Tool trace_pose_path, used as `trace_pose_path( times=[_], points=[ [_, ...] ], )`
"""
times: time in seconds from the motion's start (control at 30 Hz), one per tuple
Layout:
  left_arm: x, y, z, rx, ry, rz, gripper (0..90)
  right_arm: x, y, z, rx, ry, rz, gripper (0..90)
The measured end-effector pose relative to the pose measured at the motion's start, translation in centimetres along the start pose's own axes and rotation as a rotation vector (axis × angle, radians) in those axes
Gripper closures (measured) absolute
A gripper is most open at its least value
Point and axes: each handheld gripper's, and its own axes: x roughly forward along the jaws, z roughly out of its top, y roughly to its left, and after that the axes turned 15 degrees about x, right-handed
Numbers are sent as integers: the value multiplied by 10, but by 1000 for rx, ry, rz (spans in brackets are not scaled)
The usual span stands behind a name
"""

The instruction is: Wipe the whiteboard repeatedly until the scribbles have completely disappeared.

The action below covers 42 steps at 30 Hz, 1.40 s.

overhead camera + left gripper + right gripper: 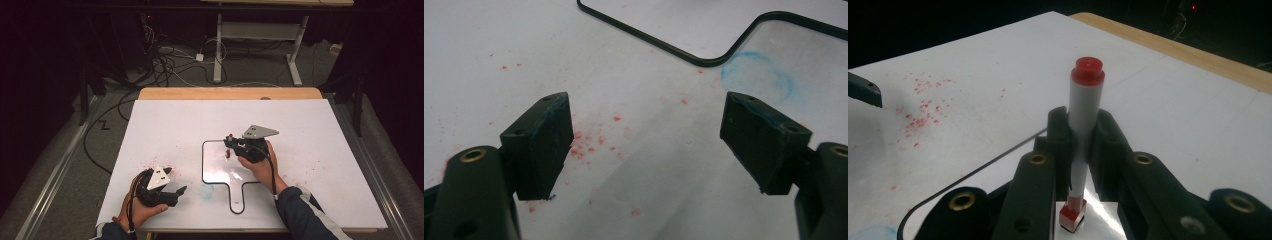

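Note:
A white marker with red ends (1085, 115) stands nearly upright, and my right gripper (1082, 135) is shut on its barrel. Its lower red end (1071, 215) touches the glossy small whiteboard (973, 175), a black-rimmed panel with a handle. In the high view the right gripper (231, 145) holds the marker (229, 146) over the upper part of the whiteboard (202, 160). My left gripper (177, 192) rests at the table's front left, left of the board. Its jaws stand wide open over the bare table (646, 145), with nothing between them.
Red crumbs (589, 145) are scattered on the white table under and beside the left gripper (150, 164). A faint blue smudge (758, 75) lies beside the board's handle (206, 191). The wooden far edge (230, 93) borders the table; cables and a desk frame stand beyond.

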Motion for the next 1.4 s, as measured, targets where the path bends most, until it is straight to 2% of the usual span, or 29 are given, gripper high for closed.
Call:
trace_pose_path(
  times=[0.17, 0.37, 0.47, 0.6, 0.67, 0.83, 0.93, 1.13, 1.2, 1.33, 1.4],
  points=[
    [-1, 0, 0, 5, -1, -3, 202, 12, 15, 2, -20, 17, 34, 815],
    [-2, 1, 0, 4, -4, -6, 202, 18, 24, 3, -47, 14, 35, 815],
    [-2, 1, -1, 5, -1, -3, 202, 15, 19, 3, -39, 15, 28, 815],
    [-2, 0, 0, 5, -1, -3, 202, 5, 6, 2, -53, 10, -19, 815],
    [-3, 0, 0, 6, 0, -2, 202, -5, -4, 0, -37, 7, -36, 815],
    [-1, 0, 0, 3, 2, -5, 202, -31, -35, -3, -15, -7, -116, 815],
    [0, -1, 1, 6, 5, -5, 202, -44, -49, -4, -7, -9, -154, 815],
    [0, -1, 1, 10, 8, -10, 202, -59, -62, -5, -13, 2, -206, 815],
    [0, -1, 1, 10, 7, -10, 202, -61, -64, -6, 3, -4, -197, 815],
    [0, -1, 2, 10, 2, -10, 202, -57, -62, -6, -1, -10, -194, 815],
    [-1, -1, 2, 10, -1, -10, 201, -55, -61, -7, 38, -20, -152, 815]
  ],
)
